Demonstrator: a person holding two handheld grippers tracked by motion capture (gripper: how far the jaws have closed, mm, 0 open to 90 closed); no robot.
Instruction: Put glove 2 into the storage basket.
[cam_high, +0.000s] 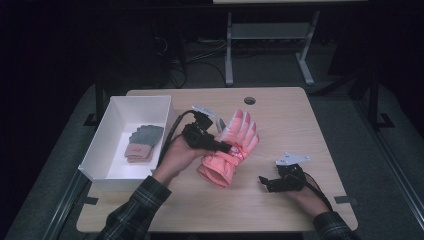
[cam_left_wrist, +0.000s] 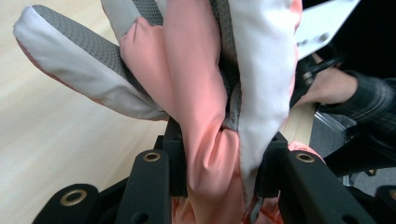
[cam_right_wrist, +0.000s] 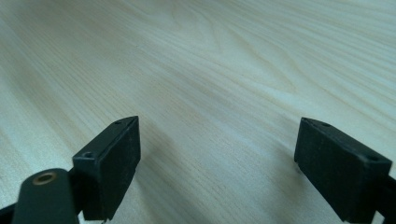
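Dark floor and cables surround a pale wood-grain table (cam_high: 280, 125), on whose middle a padded salmon-pink and white winter glove (cam_high: 231, 147) is seen, its fingertips pointing to the far side and its cuff to the near side. The glove's fabric is pinched between the jaws of the left gripper (cam_high: 222, 146), which is held by the left hand (cam_high: 175, 159) coming from the near left. In the left gripper view the bunched pink and white cloth (cam_left_wrist: 219, 154) is pressed between the black jaws, the cuff end being cut off at the bottom edge. To the left of the glove, a white rectangular open box (cam_high: 107, 130) holds a small grey and pink knitted glove (cam_high: 142, 144), whose details are hard to make out. At the near right, well apart from the pink glove, the right gripper (cam_high: 265, 182) is held low over bare wood, its jaws spread wide with nothing between them.
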